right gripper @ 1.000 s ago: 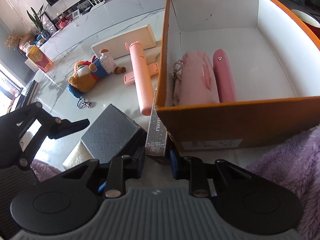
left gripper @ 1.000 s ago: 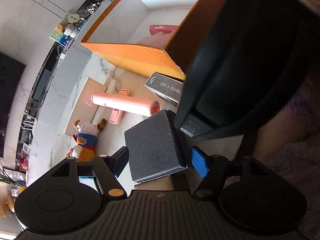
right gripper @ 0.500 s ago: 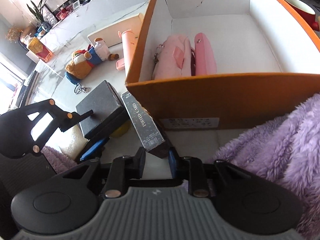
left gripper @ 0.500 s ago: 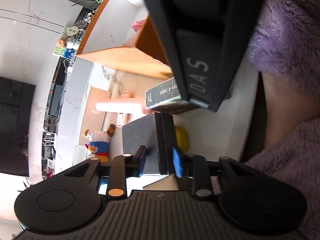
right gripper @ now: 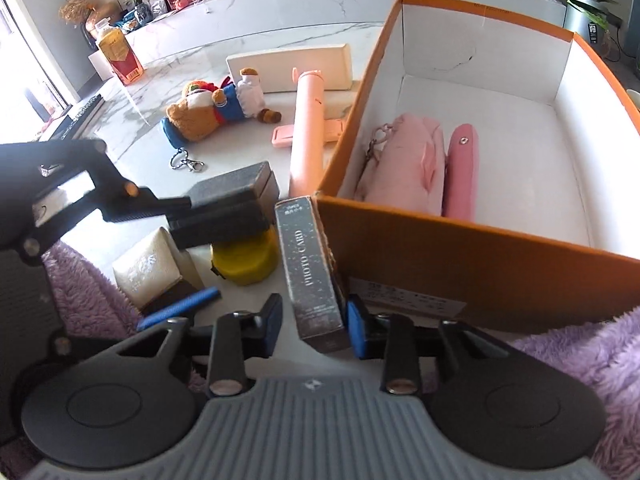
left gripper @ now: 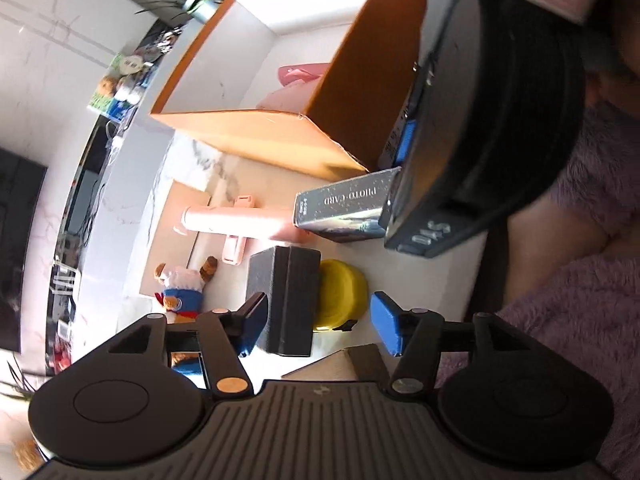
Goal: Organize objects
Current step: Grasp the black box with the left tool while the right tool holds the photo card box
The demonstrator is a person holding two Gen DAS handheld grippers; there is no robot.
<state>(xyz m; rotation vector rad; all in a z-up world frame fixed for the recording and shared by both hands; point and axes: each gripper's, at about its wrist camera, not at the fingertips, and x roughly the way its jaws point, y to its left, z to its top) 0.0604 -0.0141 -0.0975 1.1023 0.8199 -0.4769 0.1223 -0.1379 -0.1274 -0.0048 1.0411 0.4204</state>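
Right wrist view: my right gripper (right gripper: 314, 326) jaws bracket the photo card box (right gripper: 310, 266) beside the orange box (right gripper: 460, 256), though contact is unclear; my left gripper (left gripper: 318, 326) jaws, just opening, stand spread around the black box (left gripper: 286, 300) on the worktop (right gripper: 140, 120)

Photo card box (right gripper: 310, 268) against carton (right gripper: 460, 256) corner; pouch (right gripper: 404, 164) inside carton; plush (right gripper: 216, 110) behind

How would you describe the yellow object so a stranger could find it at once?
Start at the big orange box on the marble table. Off its near left corner, beside the photo card box, a black case rests on it. It is the only yellow, round thing.
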